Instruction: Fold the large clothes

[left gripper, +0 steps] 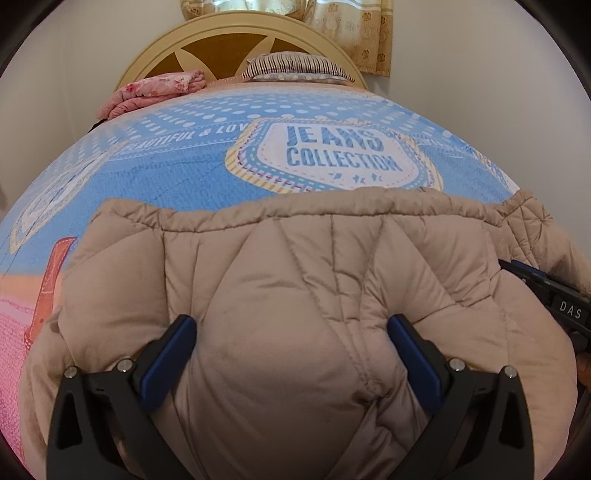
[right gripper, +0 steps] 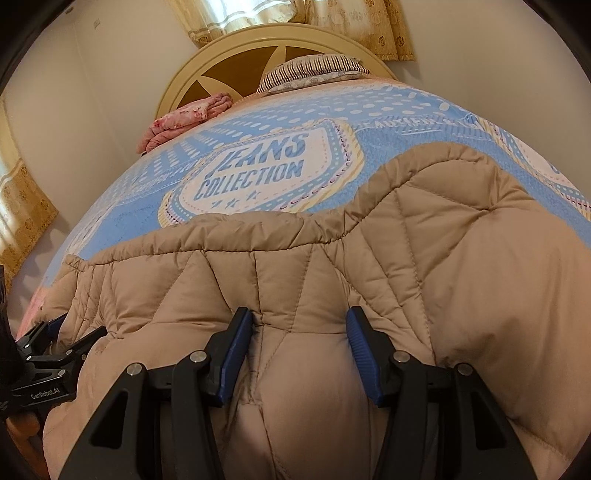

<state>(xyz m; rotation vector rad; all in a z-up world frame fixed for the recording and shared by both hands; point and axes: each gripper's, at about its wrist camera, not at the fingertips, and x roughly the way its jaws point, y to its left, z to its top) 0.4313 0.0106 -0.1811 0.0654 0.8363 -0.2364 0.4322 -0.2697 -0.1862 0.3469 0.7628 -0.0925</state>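
Cream walls, patterned curtains (left gripper: 354,33) and a rounded cream headboard (left gripper: 236,40) are seen behind a bed (left gripper: 177,155), whose blue cover carries a badge printed "JEANS COLLECTION" (left gripper: 340,151). At the headboard a striped pillow (left gripper: 295,66) and a folded pink floral cloth (left gripper: 155,90) are laid.

Across the near part of the bed a large tan quilted jacket (left gripper: 295,266) is spread, its gathered stitched edge running sideways just below the printed badge. In the right wrist view a quilted part of the same jacket (right gripper: 461,229) is seen bulging up and reaching farther over the blue cover on the right.

The left tongs (left gripper: 291,354) are held about halfway apart, and a thick puffed bulge of the jacket fills the gap between the two blue pads (left gripper: 170,362). The fabric is pressed against both pads, so a fold of the jacket is gripped. The right tongs (right gripper: 299,350) are likewise set at a middling width, with a seamed ridge of the jacket bunched between their blue pads (right gripper: 236,354) and touched on both sides, so this fold too is gripped.

Both tongs are placed at the near edge of the jacket, side by side; the left tongs are seen at the left margin of the right wrist view (right gripper: 55,347), and part of the right tongs at the right margin of the left wrist view (left gripper: 554,302).
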